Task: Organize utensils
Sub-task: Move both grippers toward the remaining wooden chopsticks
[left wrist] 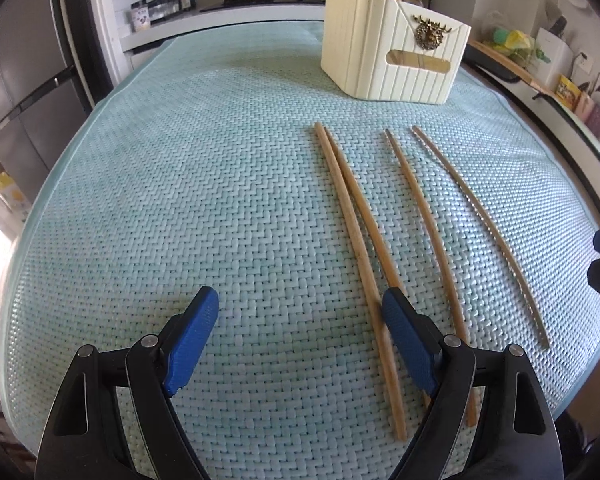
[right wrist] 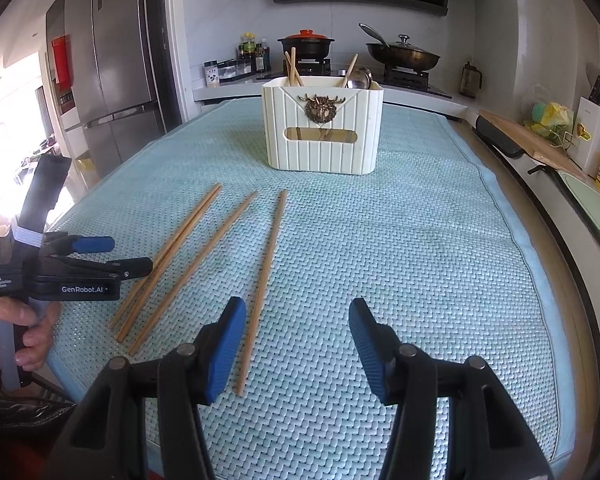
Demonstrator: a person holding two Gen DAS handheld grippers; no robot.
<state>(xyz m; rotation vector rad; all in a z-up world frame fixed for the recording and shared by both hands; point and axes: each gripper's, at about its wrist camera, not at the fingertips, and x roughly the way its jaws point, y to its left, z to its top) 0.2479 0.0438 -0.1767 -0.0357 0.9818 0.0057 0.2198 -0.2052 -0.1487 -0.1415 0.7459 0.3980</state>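
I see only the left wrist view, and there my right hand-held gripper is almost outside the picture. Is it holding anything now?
Observer: No. The right hand-held gripper is open and empty. The nearest chopstick lies on the mat beside its left finger, not between the two fingers.
Operator: Thank you. In my view only chopsticks stick out of the holder. Is anything else inside it?
Observer: Yes. Metal spoons stand in the right part of the holder, next to a single chopstick.
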